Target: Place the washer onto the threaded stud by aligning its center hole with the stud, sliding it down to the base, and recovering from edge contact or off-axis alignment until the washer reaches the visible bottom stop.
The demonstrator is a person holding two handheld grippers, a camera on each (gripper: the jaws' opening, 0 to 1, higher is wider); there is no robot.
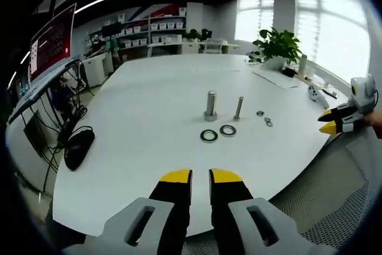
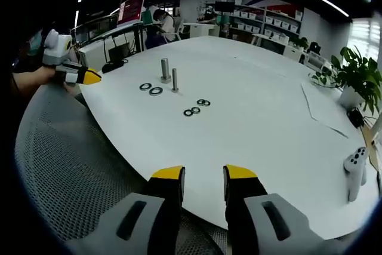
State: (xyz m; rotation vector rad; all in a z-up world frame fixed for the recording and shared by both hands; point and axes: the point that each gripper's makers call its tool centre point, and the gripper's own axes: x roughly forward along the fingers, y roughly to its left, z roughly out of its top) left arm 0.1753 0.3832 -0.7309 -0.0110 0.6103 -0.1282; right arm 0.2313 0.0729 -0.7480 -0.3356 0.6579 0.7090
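On the white table [image 1: 149, 88] a thick threaded stud [image 1: 210, 106] stands upright with a thinner stud [image 1: 239, 107] beside it. Two large washers [image 1: 209, 135] [image 1: 228, 130] lie flat in front of them, and small washers [image 1: 260, 113] lie to the right. My left gripper [image 1: 200, 176] hovers at the table's near edge, jaws slightly apart and empty. The right gripper [image 1: 327, 120] enters from the right, off the table. In the right gripper view, my right gripper [image 2: 203, 174] is open and empty, far from the studs [image 2: 165, 70], the large washers [image 2: 156, 91] and the left gripper [image 2: 89, 77].
A black mouse-like object [image 1: 79, 147] lies at the table's left edge. A potted plant [image 1: 277, 46], a paper sheet [image 2: 325, 108] and a white controller [image 2: 355, 171] sit toward the far side. A grey mesh chair back [image 2: 71, 165] is below the table edge.
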